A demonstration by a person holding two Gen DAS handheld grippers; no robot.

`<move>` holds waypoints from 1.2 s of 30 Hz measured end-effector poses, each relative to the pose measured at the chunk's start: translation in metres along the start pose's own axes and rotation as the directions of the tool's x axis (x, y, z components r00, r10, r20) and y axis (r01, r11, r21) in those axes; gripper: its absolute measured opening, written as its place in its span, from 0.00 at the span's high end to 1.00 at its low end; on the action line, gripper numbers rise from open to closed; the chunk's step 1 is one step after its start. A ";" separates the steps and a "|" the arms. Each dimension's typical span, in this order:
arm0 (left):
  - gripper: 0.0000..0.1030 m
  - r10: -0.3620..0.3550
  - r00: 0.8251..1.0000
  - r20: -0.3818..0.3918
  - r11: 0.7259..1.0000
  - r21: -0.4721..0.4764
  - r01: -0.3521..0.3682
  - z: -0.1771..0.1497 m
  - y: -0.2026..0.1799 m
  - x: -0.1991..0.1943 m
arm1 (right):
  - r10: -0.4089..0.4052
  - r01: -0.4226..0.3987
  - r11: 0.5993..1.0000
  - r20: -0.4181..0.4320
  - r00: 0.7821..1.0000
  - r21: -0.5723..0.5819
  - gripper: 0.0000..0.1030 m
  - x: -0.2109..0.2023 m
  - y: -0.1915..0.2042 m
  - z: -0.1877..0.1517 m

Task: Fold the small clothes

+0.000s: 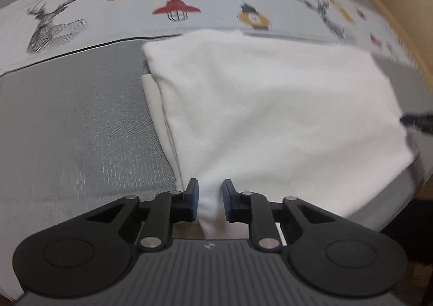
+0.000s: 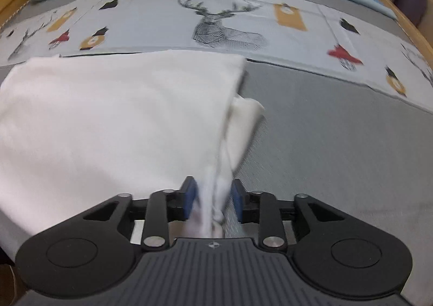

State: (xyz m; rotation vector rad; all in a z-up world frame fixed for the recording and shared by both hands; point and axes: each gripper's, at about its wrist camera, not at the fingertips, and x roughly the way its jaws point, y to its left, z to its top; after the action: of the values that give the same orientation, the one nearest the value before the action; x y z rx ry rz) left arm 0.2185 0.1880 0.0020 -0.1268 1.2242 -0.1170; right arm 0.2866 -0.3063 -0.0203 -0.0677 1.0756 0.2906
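The left tool (image 1: 210, 199) and right tool (image 2: 212, 199) are standing released, each with a bunched corner of the white garment (image 1: 270, 116) loose between its pads. The garment is lying folded on the bed (image 1: 81, 130). It looks light, soft and floppy; corners and hems are offering the best hold.

white garment (image 1: 270, 105): soft matt cloth | bedcover (image 1: 75, 121): woven, matt

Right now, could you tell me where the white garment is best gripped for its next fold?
Probably the two near corners of the white garment. There the cloth bunches into pinchable ridges, one between each claw's pads. Come from the near edge, as the left claw and right claw do.
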 end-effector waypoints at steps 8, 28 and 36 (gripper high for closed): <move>0.66 0.082 0.986 -0.147 0.989 0.132 -0.062 -0.028 -0.020 0.009 | 0.043 -0.045 0.999 -0.108 0.993 -0.016 0.68 -0.017 0.002 -0.032; 0.83 0.033 0.999 0.037 0.997 0.074 -0.036 -0.033 -0.025 -0.034 | 0.002 0.001 0.989 -0.021 1.000 0.148 0.95 -0.054 -0.009 -0.045; 0.82 0.108 0.988 -0.107 0.983 0.162 -0.089 -0.039 -0.037 0.003 | -0.017 0.016 1.000 -0.162 0.987 -0.009 0.95 -0.018 0.015 -0.053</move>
State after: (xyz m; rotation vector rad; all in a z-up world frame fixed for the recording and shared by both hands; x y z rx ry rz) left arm 0.1824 0.1493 -0.0082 0.0793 1.3291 -0.1356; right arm 0.2289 -0.3058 -0.0287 -0.1083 1.2345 0.2776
